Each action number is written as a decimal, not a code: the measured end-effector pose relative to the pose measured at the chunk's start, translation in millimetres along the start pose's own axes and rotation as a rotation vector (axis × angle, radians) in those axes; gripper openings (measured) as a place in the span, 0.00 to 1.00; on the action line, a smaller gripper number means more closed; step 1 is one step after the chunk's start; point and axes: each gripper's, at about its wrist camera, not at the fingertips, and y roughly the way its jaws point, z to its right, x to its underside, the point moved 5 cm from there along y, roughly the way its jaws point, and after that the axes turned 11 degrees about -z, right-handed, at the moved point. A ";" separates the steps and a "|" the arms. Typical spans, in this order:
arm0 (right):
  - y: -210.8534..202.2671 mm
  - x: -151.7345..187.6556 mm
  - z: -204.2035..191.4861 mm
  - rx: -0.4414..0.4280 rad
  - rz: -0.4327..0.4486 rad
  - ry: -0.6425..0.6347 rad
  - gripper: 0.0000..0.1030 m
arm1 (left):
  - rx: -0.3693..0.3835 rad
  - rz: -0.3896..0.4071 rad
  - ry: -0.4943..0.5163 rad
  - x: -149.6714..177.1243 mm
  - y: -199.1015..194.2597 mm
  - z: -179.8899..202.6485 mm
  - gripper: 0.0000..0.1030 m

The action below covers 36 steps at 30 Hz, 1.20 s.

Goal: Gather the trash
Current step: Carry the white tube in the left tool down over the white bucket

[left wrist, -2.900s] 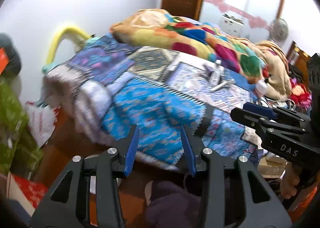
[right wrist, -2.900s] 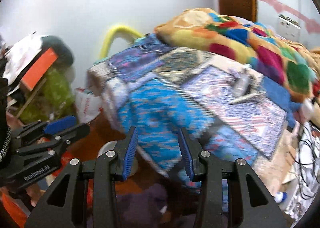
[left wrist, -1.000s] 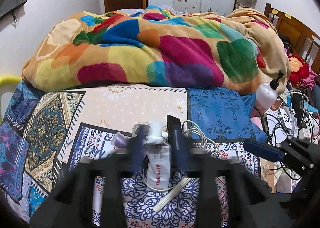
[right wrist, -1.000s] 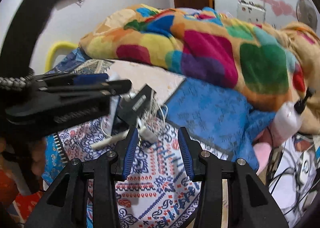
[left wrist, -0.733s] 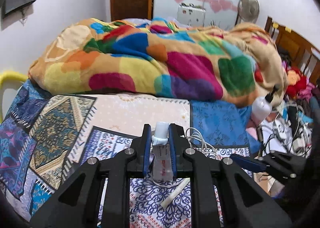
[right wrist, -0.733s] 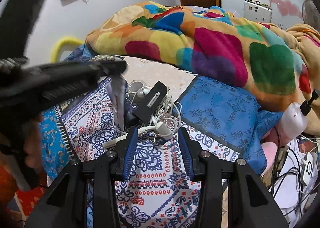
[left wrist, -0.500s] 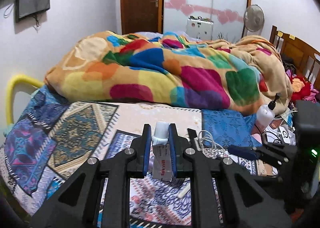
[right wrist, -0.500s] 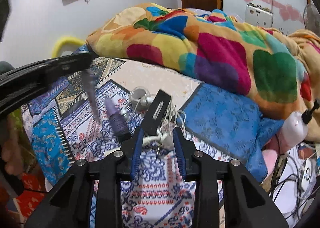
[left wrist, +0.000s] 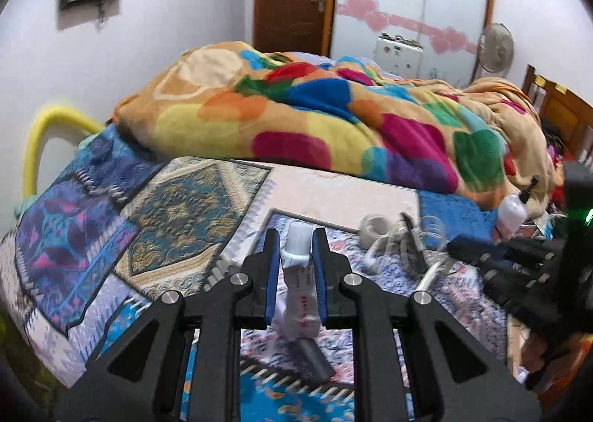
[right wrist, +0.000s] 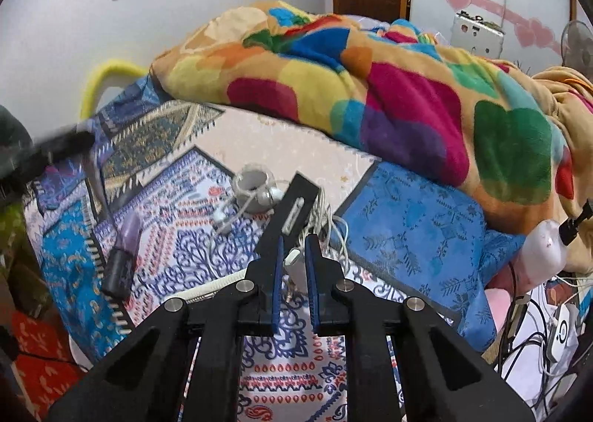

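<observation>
My left gripper [left wrist: 294, 236] is shut on a white tube [left wrist: 299, 296] with red lettering, held above the patterned bedspread [left wrist: 178, 222]. In the right wrist view it is a dark blur [right wrist: 70, 142] at the left edge. My right gripper [right wrist: 294, 238] is low over a tangle of white cables [right wrist: 326, 222]. Its jaws are closing, and the blue pads pinch a small white plug [right wrist: 296, 266]. Around the plug lie a black flat device [right wrist: 292, 211], a white ring-shaped holder [right wrist: 252, 188] and a purple bottle with a black cap [right wrist: 124, 255].
A bright multicoloured blanket [right wrist: 370, 81] is heaped across the far side of the bed. A white pump bottle [right wrist: 545, 248] and a mess of chargers and wires [right wrist: 537, 329] sit off the bed's right edge. A yellow hoop [left wrist: 40, 136] stands at the left corner.
My left gripper took the white tube off the pile, lifted it and drew back to the left. My right gripper moved over the cable tangle and its jaws narrowed onto the white plug.
</observation>
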 end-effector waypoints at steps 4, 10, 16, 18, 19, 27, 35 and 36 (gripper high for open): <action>-6.8 -9.7 -2.5 -0.015 0.029 0.018 0.10 | 0.035 0.017 -0.060 8.9 -7.5 -17.5 0.16; -19.2 -24.3 -5.2 -0.014 0.069 0.045 0.10 | 0.043 0.008 -0.102 4.0 -6.3 -22.9 0.16; -36.6 -29.9 -11.3 -0.008 0.095 0.046 0.10 | 0.023 0.036 -0.094 -3.6 -31.5 -25.8 0.16; -43.7 -31.1 -15.8 0.001 0.102 0.040 0.10 | 0.009 0.034 -0.093 -2.7 -41.3 -30.3 0.16; -47.2 -31.8 -17.4 0.001 0.105 0.036 0.10 | 0.002 0.033 -0.092 -1.3 -45.7 -32.3 0.16; -81.7 -36.9 -53.0 -0.005 0.139 -0.011 0.10 | -0.055 0.010 -0.123 23.4 -82.5 -69.6 0.16; -93.0 -32.8 -121.6 -0.047 0.134 -0.099 0.10 | -0.127 -0.020 -0.170 69.3 -119.3 -124.8 0.16; -93.7 -31.1 -129.7 -0.056 0.130 -0.109 0.10 | -0.139 -0.026 -0.180 77.1 -124.9 -133.3 0.16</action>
